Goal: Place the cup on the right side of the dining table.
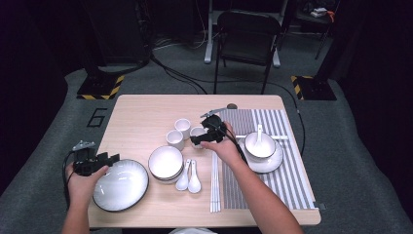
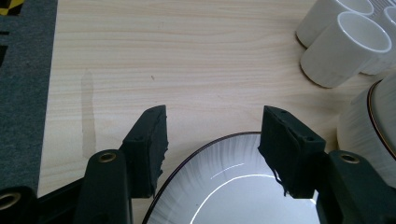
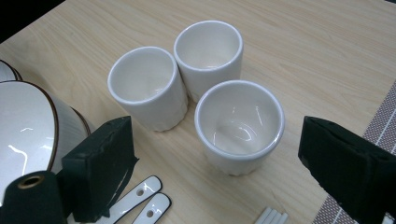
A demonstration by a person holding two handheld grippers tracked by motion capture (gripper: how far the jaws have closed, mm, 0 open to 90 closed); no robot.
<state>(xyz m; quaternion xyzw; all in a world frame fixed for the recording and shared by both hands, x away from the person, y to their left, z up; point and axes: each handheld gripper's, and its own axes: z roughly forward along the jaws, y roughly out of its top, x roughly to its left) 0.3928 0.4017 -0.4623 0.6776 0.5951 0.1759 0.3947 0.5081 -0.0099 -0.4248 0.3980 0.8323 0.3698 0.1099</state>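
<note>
On the pale wooden bench [image 1: 141, 117], three white cups cluster tight; the right gripper [image 3: 219, 163] straddles the nearest cup [image 3: 239, 125], fingers released. Closing off-centre could knock its neighbours over. The left gripper [image 2: 212, 140], fingers also released, hovers at the plate [image 2: 233, 186] rim

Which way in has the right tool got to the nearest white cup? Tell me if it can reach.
Probably yes. The right tool is open, with the nearest white cup between its jaws. The two other cups stand behind it, apart from the jaws, so nothing seems to block it.
</note>
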